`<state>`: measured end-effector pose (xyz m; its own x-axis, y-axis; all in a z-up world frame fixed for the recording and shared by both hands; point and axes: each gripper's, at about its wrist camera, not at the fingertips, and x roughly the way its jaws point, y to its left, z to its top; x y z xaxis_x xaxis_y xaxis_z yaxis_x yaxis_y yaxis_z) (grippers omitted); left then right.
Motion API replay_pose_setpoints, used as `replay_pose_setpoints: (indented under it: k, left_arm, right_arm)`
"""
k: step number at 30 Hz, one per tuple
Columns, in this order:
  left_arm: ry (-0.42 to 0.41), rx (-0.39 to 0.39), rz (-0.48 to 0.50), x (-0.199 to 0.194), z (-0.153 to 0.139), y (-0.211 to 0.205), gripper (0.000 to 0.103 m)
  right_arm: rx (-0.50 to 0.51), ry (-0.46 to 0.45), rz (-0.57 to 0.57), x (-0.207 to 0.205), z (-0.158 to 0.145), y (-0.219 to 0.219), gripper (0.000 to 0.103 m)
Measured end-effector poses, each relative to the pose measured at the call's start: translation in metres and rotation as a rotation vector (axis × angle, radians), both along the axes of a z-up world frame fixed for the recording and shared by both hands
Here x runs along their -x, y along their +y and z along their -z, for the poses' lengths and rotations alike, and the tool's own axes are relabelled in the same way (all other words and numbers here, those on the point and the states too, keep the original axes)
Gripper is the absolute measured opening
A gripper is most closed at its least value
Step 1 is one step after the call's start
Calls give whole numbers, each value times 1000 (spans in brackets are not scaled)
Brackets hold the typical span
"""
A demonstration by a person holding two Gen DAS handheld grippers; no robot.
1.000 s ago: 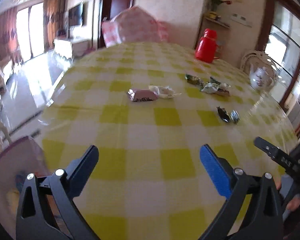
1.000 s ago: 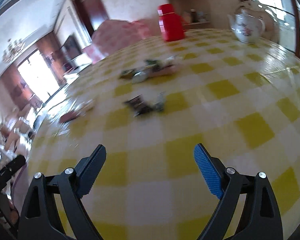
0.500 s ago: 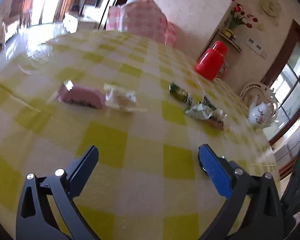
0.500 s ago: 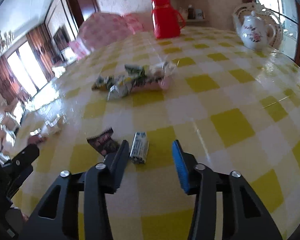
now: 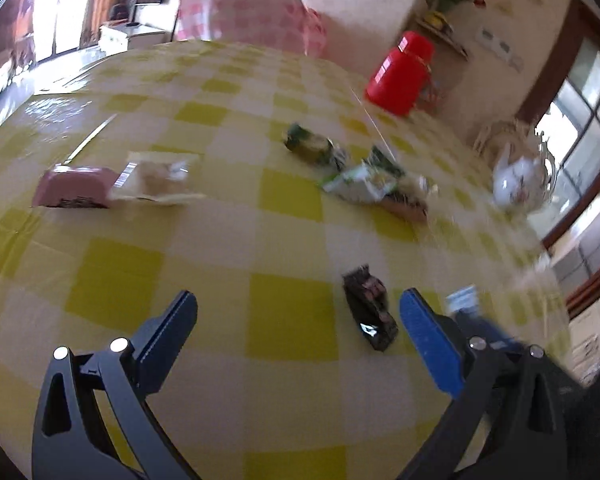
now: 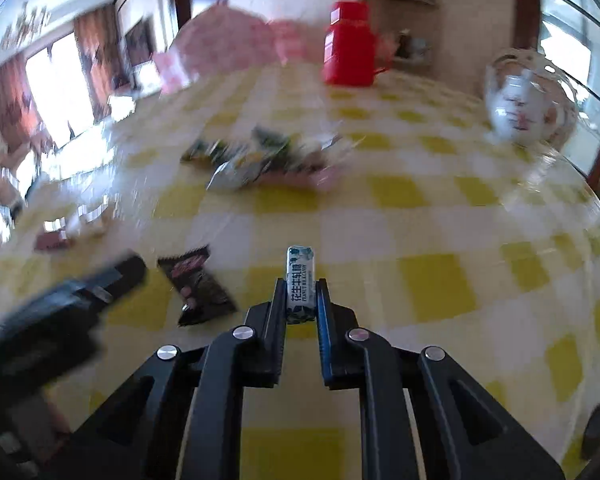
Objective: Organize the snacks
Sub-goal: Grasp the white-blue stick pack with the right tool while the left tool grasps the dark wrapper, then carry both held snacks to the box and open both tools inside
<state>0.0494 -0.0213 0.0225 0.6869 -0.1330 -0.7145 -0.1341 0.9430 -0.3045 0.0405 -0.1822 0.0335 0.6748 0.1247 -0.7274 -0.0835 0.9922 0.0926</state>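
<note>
My right gripper is shut on a small white peanut candy, which sticks out forward between the pads just over the yellow checked tablecloth. A dark snack packet lies to its left. In the left wrist view that dark packet lies just inside the blue right finger of my open left gripper, with nothing touching the pads. The white candy shows blurred behind that finger. A blurred part of the left gripper also shows at the left edge of the right wrist view.
A heap of green and white snack packets lies mid-table, with a green packet behind it. A pink packet and a clear-wrapped pastry lie to the left. A red thermos and a white teapot stand at the back.
My right gripper moved up to the white candy and shut on it. My left gripper swung right across the table, and the dark packet has come in by its right finger.
</note>
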Motion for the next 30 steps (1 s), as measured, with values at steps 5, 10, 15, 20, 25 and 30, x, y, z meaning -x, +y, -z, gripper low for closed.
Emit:
replay_pose_setpoints:
  k: [5,10,15,20,25,30]
  left_arm:
    - [47,-167,41,-9,7,-40,101]
    - [82,-240,81,-30,15,-69,85]
    - [45,-211,265,-24,15,-77,23]
    - [-44,-162,258,-9,5,-50,23]
    - [-60,-99,237,-3,4,-32,22]
    - [-85,-91,229,0,-4,-28,23]
  right_arm:
    - [-101,-21,102,9,-8,-46,14]
    - [-115,-25,95,13,-10,-46,14]
    - [-110,-33,83,16,-12,-43,14]
    - [-112,-38,84,18,-12,-41,14]
    - [-124,-22,74,17,-9,-39,14]
    - [-138,-17,55,17,-8,-34,14]
